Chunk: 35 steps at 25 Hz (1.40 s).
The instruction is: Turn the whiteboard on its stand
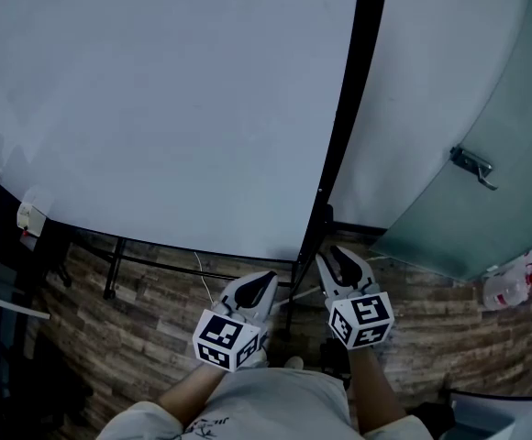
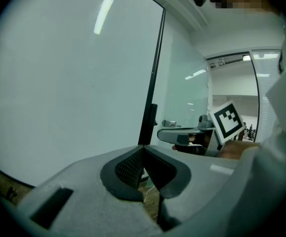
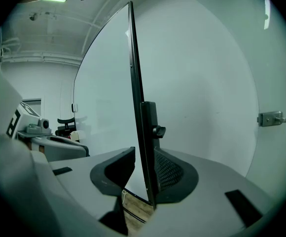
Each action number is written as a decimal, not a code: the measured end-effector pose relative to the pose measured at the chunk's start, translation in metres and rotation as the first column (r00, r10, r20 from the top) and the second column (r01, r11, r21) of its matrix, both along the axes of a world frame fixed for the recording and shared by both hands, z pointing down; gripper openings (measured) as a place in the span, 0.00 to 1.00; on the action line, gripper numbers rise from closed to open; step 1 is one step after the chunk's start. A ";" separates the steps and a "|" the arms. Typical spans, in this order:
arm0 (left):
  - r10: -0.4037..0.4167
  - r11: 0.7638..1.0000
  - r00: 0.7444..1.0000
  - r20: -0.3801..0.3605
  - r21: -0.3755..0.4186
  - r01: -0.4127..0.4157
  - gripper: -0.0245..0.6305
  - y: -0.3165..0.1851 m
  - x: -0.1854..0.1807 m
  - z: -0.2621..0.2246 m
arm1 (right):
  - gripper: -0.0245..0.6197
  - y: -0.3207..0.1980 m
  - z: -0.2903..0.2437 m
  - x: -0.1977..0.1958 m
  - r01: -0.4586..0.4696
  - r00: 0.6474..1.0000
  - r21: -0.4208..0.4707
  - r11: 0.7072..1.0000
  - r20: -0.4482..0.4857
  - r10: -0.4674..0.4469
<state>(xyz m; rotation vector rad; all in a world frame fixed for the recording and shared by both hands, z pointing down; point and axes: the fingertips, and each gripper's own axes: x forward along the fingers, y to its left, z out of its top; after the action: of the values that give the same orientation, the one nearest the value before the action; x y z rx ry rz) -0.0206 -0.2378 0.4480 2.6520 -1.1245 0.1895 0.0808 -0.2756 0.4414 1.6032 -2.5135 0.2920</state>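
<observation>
Both grippers held low in front of the body, side by side and near each other, pointing forward and slightly down. Left gripper [image 1: 260,283]: jaw tips meet, nothing between them. Right gripper [image 1: 338,262]: jaws apart, pads not pressing. The right one sits a little further forward than the left. Left marker cube [image 1: 225,339] and right marker cube [image 1: 361,320] face up. Left forearm [image 1: 188,394] and right forearm [image 1: 376,397] both bare, reaching forward from the torso.

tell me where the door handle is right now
The door handle is at the head view's right, on the glass door, well right of the whiteboard.
</observation>
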 end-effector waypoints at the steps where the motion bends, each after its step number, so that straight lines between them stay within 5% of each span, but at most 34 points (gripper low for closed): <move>1: -0.001 1.000 1.000 0.001 -0.002 0.001 0.05 -0.002 -0.001 0.001 | 0.20 -0.004 0.001 -0.001 0.008 1.000 -0.003 1.000 0.006 -0.008; 23: -0.048 0.998 0.998 0.033 -0.048 0.049 0.05 -0.016 -0.016 0.020 | 0.32 -0.051 0.009 -0.020 0.217 0.976 0.013 0.976 0.011 -0.217; 35: -0.046 0.997 0.998 0.038 -0.059 0.048 0.05 -0.015 -0.016 0.022 | 0.32 -0.050 0.007 -0.013 0.211 0.977 -0.002 0.977 0.036 -0.211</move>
<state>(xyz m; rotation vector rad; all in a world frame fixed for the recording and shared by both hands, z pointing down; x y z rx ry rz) -0.0364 -0.2531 0.4701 2.5770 -1.1724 0.2599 0.0677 -0.3252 0.4486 1.3242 -2.6774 0.3040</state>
